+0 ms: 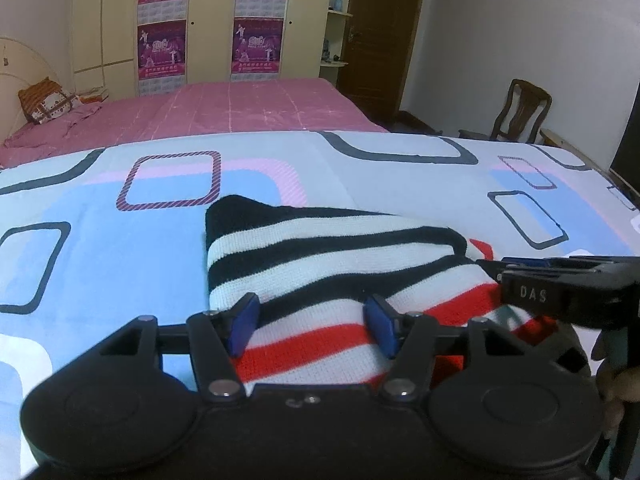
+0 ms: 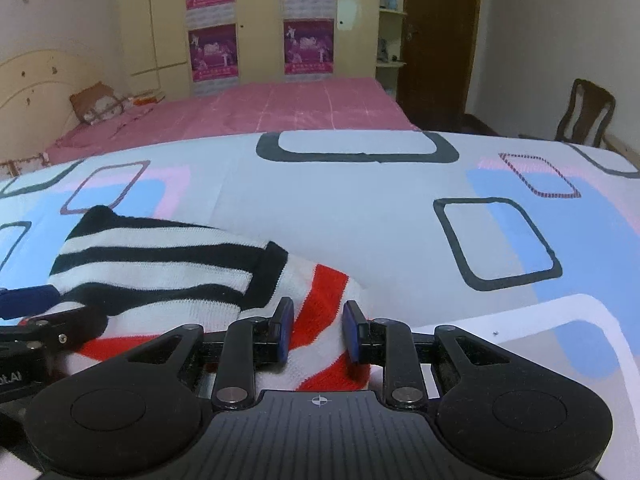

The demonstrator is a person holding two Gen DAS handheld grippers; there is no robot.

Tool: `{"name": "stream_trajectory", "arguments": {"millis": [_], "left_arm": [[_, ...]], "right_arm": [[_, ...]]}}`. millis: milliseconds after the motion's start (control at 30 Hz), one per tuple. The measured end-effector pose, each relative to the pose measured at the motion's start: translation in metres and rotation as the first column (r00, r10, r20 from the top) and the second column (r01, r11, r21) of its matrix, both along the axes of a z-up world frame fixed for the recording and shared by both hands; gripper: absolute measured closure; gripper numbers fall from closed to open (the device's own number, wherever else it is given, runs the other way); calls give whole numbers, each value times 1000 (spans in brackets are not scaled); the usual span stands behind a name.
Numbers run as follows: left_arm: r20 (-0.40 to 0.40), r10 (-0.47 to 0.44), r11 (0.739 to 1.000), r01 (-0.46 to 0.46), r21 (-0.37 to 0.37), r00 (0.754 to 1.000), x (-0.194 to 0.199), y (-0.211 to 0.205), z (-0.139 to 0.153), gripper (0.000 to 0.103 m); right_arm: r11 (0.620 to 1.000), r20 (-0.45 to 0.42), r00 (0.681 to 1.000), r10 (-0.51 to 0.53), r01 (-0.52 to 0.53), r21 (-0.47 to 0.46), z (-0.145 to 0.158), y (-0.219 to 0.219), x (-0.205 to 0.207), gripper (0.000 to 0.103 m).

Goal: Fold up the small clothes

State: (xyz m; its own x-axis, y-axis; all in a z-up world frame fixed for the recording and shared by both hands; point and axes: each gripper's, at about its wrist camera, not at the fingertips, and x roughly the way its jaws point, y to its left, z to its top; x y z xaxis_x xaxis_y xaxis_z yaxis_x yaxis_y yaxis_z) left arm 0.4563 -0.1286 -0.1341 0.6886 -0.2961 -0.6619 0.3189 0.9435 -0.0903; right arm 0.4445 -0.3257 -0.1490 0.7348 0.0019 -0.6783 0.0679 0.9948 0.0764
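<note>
Left gripper (image 1: 312,326): jaws apart, blue pads standing clear over the striped knit garment (image 1: 332,264), cloth between them but not pinched. Right gripper (image 2: 318,330): jaws narrow, pads pressed on a raised fold of the garment's red-and-white part, so it's gripping the cloth. The two grippers sit side by side at the garment's near edge; each shows at the edge of the other's view. The garment lies folded over, its black-and-white half lying over the red-and-white part, on the patterned sheet (image 2: 360,216) with blue and pink rounded squares. Behind: pink bed (image 1: 248,108), cream wardrobe with purple posters (image 1: 256,46), wooden chair (image 1: 520,110) by the white wall.
</note>
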Motion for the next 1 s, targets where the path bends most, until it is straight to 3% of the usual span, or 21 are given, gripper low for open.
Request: {"name": "stream_trajectory", "arguments": {"millis": [333, 600, 800, 1000], "left_arm": [[5, 34, 999, -34, 24, 999, -12, 3, 16, 42], [39, 26, 1000, -26, 7, 999, -49, 13, 31, 42], [37, 27, 1000, -27, 8, 999, -81, 20, 26, 42], [15, 31, 999, -31, 12, 999, -76, 21, 15, 39]], "right_arm": [[994, 39, 999, 1, -5, 106, 27, -10, -21, 77], [994, 93, 991, 96, -100, 43, 46, 5, -63, 77], [990, 87, 986, 140, -142, 17, 40, 15, -93, 77], [996, 12, 996, 85, -86, 20, 13, 6, -82, 77]]}}
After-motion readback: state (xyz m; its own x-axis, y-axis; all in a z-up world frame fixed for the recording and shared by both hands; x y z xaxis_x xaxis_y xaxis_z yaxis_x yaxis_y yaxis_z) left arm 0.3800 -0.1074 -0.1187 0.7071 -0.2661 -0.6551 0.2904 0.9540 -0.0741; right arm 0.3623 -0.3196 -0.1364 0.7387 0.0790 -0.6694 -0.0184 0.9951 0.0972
